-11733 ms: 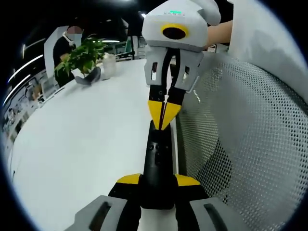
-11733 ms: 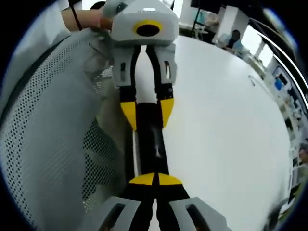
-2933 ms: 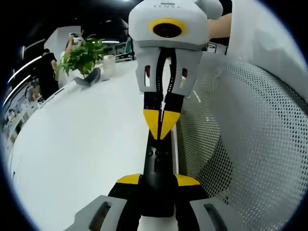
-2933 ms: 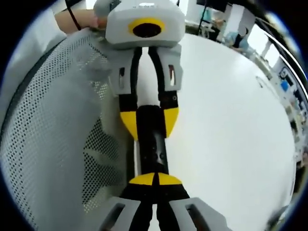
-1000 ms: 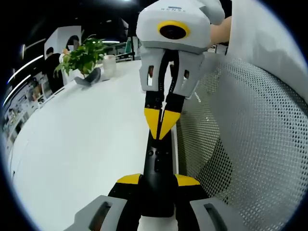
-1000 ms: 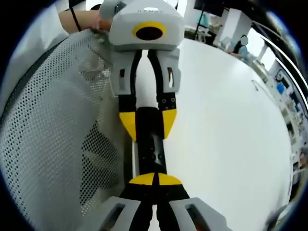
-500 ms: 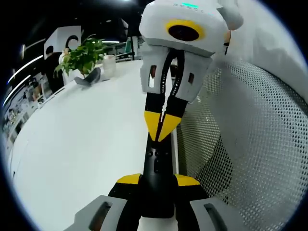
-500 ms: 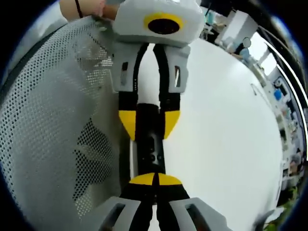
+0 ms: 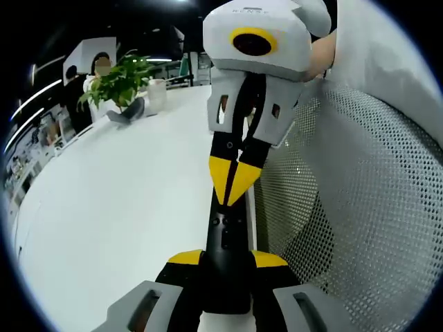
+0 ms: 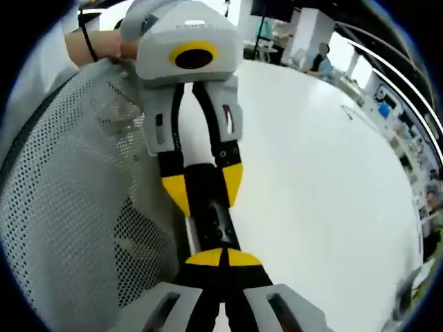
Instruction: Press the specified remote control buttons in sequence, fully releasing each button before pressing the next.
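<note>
In the left gripper view, a potted plant [image 9: 119, 81] stands far off at the table's back edge with a pale cup [image 9: 157, 95] just beside it; what is in the pot or the cup is too small to tell. The white table [image 9: 124, 200] is smooth and matte. The left gripper [image 9: 227, 258] clamps the near end of the remote control [image 9: 226, 238], a slim, glossy black bar lying at the table's edge; its near end is hidden between the yellow pads, and its small round buttons are hard to make out. The right gripper [image 9: 230, 190] comes in from above, its yellow tips pinched together to a point touching the remote's far end. A grey perforated mesh surface [image 9: 346, 200] curves along the right.

In the right gripper view the mesh lies on the left, a hand [image 10: 104, 45] half cut off above it. The right gripper's tips meet, closed, on the remote's upper face, covering part of it.
</note>
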Demonstrator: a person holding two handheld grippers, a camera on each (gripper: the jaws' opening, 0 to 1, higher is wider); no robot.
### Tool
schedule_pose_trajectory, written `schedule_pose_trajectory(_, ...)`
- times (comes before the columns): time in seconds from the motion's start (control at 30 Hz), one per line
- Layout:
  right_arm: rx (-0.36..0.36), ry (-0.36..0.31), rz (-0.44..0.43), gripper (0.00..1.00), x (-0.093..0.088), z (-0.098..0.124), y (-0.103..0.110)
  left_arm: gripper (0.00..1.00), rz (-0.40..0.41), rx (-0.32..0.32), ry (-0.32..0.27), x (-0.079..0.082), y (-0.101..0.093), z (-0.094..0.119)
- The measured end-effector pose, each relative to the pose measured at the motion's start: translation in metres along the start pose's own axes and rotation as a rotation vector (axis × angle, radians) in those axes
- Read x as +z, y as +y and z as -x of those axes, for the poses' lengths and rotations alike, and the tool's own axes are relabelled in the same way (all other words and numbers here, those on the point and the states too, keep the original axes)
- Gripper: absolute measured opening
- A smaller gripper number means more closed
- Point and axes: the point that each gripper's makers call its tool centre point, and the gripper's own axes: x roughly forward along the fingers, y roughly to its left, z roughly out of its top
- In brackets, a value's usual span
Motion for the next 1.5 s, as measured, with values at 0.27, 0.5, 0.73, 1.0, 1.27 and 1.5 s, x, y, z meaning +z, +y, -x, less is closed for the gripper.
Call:
schedule_pose_trajectory(0.27, 0.021, 0.04, 0.089, 0.0, 0.0, -0.002, -0.001, 0.24, 0.0, 0.0, 0.0, 0.0, 0.0, 0.0)
schedule_pose_trajectory(0.5, 0.054, 0.076, 0.079, 0.0, 0.0, -0.004, -0.002, 0.24, -0.001, -0.002, 0.0, 0.0, 0.0, 0.0)
schedule_pose_trajectory(0.73, 0.035, 0.084, 0.053, 0.0, -0.001, -0.004, -0.001, 0.25, 0.0, 0.0, 0.001, 0.0, 0.0, 0.0)
schedule_pose_trajectory(1.0, -0.033, 0.046, 0.032, 0.0, 0.0, -0.002, 0.002, 0.24, 0.001, 0.002, 0.002, 0.0, 0.0, 0.0)
schedule_pose_trajectory(1.27, 0.027, 0.015, 0.058, 0.0, 0.011, -0.006, 0.016, 0.24, 0.001, 0.0, 0.003, 0.0, 0.0, 0.0)
schedule_pose_trajectory(1.5, 0.028, 0.029, 0.117, 0.0, 0.011, -0.008, 0.015, 0.24, 0.0, -0.002, 0.003, 0.0, -0.001, 0.0)
